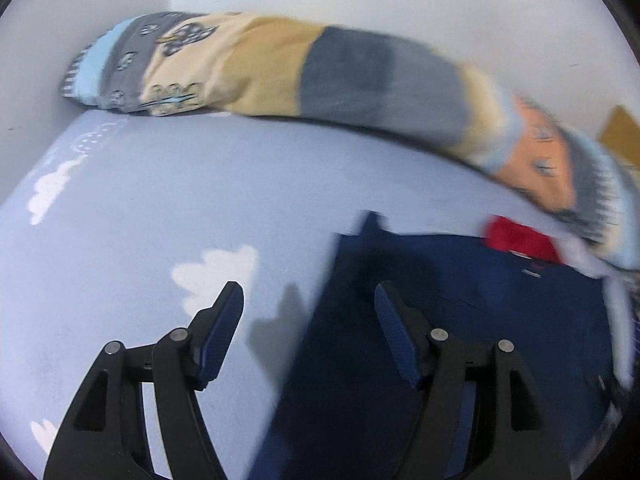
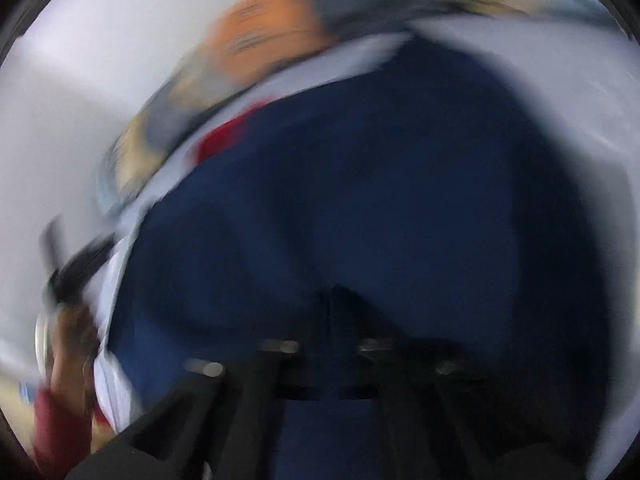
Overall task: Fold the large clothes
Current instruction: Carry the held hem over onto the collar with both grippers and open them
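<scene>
Bare sheet (image 1: 140,208) lies free left of the navy garment (image 1: 440,320); long pillow (image 1: 280,68) blocks the far edge

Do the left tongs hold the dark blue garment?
No, the left tongs stand open and empty above the dark blue garment.

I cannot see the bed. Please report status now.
Left gripper open, empty. Right gripper shut over navy garment. Long pillow behind, not blocking.

Left gripper (image 1: 308,300) angled downward, jaws held well apart, nothing caught between the blue pads, right gripper (image 2: 330,300) heavily blurred, fingers seen pressed together at the tips, likewise tilted downward
</scene>
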`<action>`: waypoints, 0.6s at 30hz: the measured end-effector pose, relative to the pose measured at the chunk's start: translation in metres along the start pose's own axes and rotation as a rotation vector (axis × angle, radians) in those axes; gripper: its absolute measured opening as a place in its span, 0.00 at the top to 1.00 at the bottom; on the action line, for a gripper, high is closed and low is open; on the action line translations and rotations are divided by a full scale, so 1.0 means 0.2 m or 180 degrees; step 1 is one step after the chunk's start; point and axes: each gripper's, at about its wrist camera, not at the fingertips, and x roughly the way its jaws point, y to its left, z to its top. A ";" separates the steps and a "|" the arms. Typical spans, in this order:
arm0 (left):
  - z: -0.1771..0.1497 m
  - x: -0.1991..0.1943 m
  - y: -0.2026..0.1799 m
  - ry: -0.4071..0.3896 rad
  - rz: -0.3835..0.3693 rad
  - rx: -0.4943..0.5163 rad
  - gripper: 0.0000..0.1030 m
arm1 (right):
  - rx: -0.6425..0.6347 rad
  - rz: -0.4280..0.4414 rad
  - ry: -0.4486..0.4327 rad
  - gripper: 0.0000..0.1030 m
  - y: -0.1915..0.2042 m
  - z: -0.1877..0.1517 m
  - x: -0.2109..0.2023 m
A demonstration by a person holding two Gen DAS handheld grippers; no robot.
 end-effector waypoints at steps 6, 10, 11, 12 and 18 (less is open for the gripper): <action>-0.33 -0.28 -0.32 -0.0006 -0.0740 0.0687 0.34 | 0.0099 -0.0371 -0.0603 0.88 0.02 -0.06 -0.38; -0.54 -0.19 -0.45 0.0161 -0.0473 0.1006 0.33 | -0.0260 0.0175 -0.0260 0.88 0.32 -0.25 -0.29; -0.55 -0.13 -0.43 0.0262 -0.0300 0.0969 0.33 | -0.0285 0.0226 -0.0113 0.89 0.38 -0.31 -0.24; -0.57 -0.05 -0.33 0.0399 -0.0095 0.0798 0.33 | -0.0264 0.0208 -0.0033 0.89 0.38 -0.35 -0.20; -0.66 -0.16 0.30 0.0517 0.0065 -0.0513 0.16 | 0.0947 -0.0230 -0.0051 1.00 -0.13 -0.44 -0.27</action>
